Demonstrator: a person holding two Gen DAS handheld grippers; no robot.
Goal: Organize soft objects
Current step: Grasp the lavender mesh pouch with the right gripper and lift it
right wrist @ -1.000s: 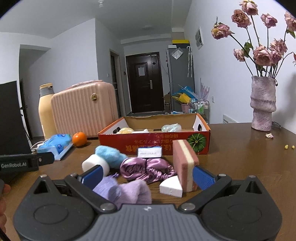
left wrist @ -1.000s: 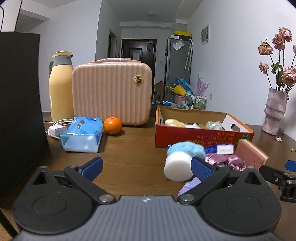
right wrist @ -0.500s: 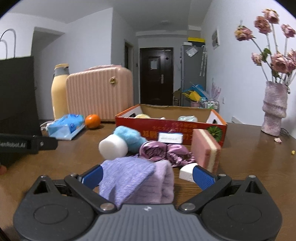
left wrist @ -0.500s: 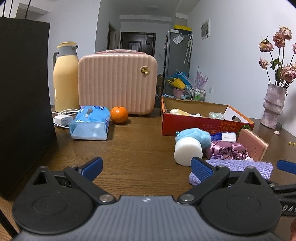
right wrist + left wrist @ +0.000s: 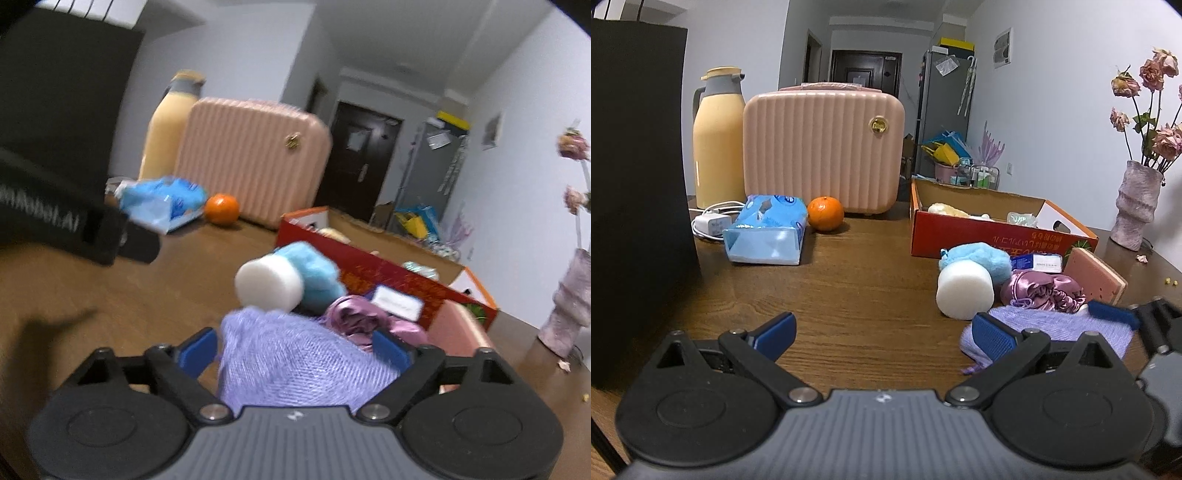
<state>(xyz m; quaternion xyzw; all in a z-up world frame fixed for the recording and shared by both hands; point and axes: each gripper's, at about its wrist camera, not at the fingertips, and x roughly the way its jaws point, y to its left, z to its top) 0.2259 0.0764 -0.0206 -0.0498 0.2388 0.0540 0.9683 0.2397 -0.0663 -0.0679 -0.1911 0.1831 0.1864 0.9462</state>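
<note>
Right gripper (image 5: 293, 349), jaws just closing though not seen pressing, straddles the folded lilac knitted cloth (image 5: 295, 365) lying on the brown wooden table (image 5: 849, 295) before the white foam cylinder (image 5: 267, 282); left gripper (image 5: 882, 330) gapes empty, its casing lettering blurred.

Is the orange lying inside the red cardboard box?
No, the orange sits on the bare table beside the pink case, left of the red cardboard box.
</note>
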